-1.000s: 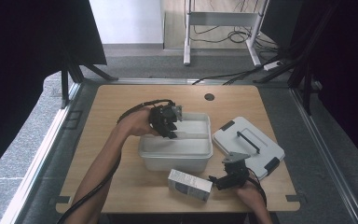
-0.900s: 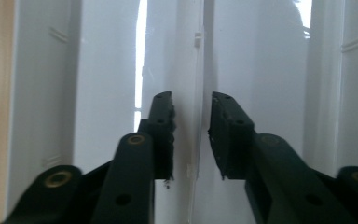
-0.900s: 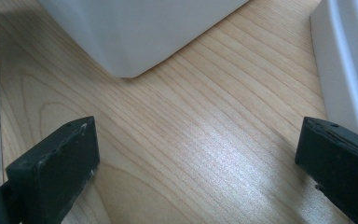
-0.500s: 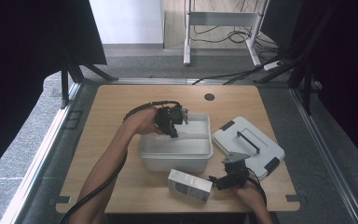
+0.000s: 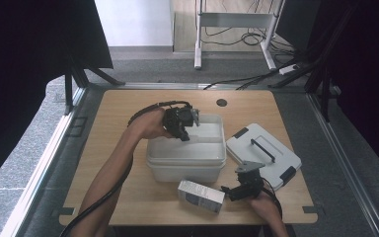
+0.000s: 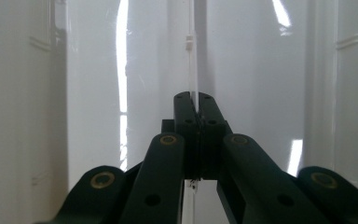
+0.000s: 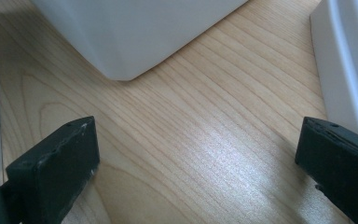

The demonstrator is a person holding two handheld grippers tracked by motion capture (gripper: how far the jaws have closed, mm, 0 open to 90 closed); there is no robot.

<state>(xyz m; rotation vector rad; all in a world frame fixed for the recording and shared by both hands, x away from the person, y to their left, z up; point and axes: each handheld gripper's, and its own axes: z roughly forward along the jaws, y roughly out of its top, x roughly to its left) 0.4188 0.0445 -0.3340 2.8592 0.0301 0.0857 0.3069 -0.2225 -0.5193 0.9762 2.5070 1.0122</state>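
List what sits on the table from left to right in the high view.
Left gripper at the white bin's back-left corner → white bin → small carton → right gripper → white lid with black handle.

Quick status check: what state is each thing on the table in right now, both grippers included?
Left gripper: shut on the clear divider, inside the bin.
Right gripper: open, nothing between its jaws, low over the table.
White bin: uncovered, upright.
Lid: off, lying flat right of the bin.
Small box: closed, lying on its side.
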